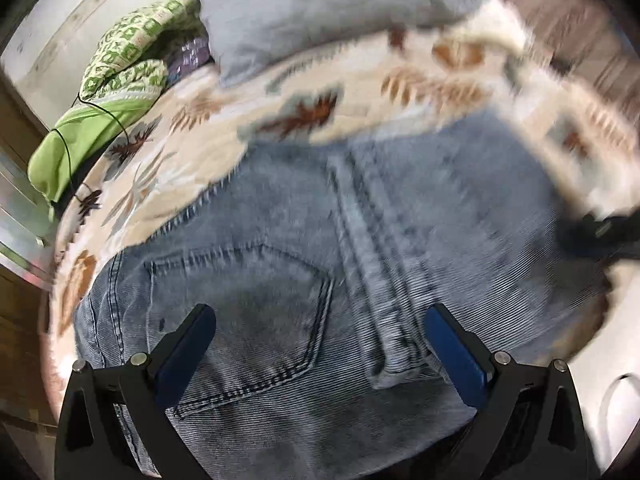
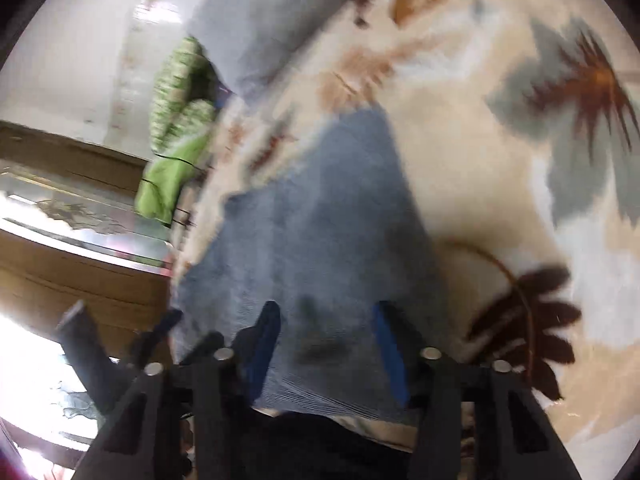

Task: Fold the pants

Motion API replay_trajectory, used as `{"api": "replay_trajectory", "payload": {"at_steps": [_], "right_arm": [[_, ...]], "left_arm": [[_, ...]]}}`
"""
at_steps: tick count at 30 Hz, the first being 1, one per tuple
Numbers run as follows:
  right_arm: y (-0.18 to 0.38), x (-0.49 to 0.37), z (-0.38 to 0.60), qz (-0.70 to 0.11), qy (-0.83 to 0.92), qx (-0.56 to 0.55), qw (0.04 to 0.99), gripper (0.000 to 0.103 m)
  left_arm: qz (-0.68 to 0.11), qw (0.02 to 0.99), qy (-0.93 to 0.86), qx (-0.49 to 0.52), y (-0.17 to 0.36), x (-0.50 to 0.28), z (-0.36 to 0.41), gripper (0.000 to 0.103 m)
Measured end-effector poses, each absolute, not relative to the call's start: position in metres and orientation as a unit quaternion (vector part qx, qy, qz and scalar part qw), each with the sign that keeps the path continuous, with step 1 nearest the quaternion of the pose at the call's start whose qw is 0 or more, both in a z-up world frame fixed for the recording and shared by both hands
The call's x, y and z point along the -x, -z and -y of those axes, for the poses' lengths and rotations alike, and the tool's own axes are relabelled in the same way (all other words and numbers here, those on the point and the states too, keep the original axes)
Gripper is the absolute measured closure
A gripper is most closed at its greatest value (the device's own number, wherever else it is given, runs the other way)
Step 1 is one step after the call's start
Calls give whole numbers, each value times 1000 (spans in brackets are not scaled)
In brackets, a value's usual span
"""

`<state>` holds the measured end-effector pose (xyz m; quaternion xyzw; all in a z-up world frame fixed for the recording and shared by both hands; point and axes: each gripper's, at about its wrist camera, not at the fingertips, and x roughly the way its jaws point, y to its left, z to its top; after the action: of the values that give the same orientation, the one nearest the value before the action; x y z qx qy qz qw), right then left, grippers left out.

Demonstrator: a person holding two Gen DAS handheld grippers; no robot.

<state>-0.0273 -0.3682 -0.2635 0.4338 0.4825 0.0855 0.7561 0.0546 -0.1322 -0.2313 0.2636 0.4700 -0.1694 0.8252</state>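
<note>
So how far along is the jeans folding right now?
Looks early. The jeans lie back side up on the leaf-print blanket, back pocket showing; no finished fold is visible. The left gripper is open above the seat, and the right gripper is open over denim, gripping nothing. The folding itself remains.

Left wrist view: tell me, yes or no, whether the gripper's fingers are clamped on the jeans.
No. The left gripper has its blue pads spread wide apart above the jeans, over the back pocket, pinching no fabric.
</note>
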Motion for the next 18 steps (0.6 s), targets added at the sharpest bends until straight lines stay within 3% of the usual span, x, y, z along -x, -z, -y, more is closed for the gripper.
{"api": "replay_trajectory", "payload": {"at_steps": [1,11,14,18], "right_arm": [[266,28,370,-483,-82,-433,757,64],[231,-26,367,-456,-98,-378,800,64],[253,-56,340,-509,-103,-348,780,64],[246,-67,328,-512,-83,-321,792,63]], "left_arm": [[-474,825,169,-257,234,-56,130,0],[-480,840,159,-196,211,-61,87,0],[-475,854,135,-165,193,-64,48,0],[-475,867,82,-129,178,-62,-16,0]]}}
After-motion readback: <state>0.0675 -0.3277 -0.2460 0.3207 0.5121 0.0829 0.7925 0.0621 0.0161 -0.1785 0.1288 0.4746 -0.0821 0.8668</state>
